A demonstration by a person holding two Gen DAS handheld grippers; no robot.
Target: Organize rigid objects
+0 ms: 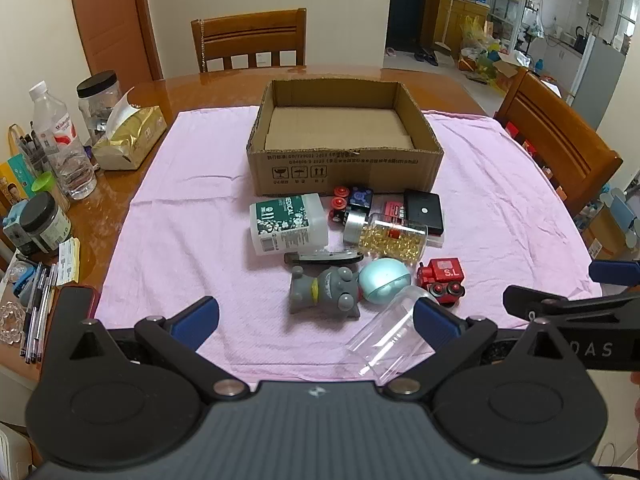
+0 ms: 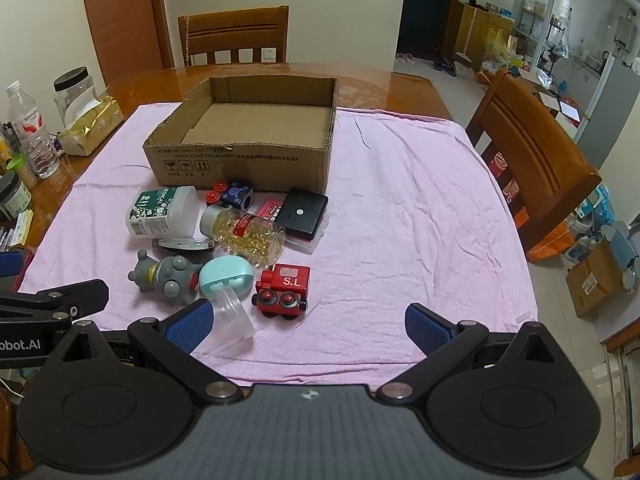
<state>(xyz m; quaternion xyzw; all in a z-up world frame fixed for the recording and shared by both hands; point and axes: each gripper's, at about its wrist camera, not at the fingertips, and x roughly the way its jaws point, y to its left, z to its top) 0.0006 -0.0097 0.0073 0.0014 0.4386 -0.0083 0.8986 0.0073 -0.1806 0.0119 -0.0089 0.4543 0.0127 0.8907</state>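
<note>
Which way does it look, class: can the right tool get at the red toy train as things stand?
Probably yes. The right tool is open, and the red toy train lies just ahead with bare cloth in front; only the clear jar crowds its left.

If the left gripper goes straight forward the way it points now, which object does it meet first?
Probably the grey cat figurine, lying just ahead of the open left gripper near the middle of its line. The clear plastic cup lies nearer but off by the right finger, so it may brush that first; depth is unclear.
</note>
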